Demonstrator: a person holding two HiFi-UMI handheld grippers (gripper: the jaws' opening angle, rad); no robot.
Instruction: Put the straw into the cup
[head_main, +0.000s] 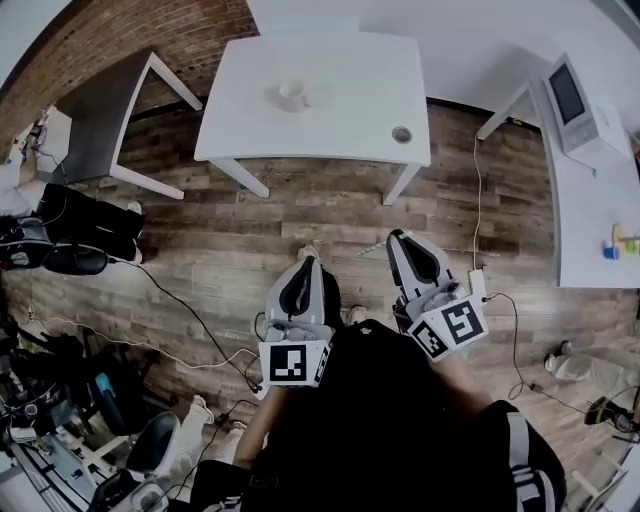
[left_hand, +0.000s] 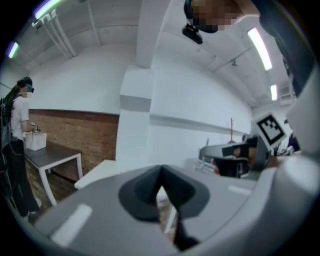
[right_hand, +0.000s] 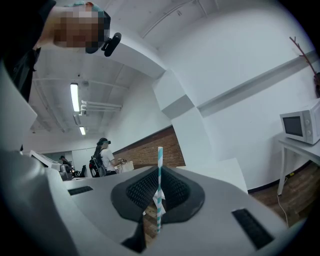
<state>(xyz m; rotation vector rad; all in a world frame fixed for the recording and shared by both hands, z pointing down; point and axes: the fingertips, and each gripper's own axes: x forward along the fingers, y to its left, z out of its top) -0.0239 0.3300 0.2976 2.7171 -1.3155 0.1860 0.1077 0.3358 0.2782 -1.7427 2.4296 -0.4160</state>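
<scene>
Jaws closed: left gripper (head_main: 306, 263), right gripper (head_main: 401, 241)

place: lab workspace | white table (head_main: 340, 120) | brick wall (head_main: 130, 35) | loose cables (head_main: 200, 322) on wood floor (head_main: 300, 215) | microwave (head_main: 585, 105)

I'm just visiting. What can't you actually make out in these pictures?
The cup, head view: too small to see what is inside; neither claw view shows it.
The round thing on the table, head view: too small to name.
The straw in the right claw: in the head view, hidden by the claw.
</scene>
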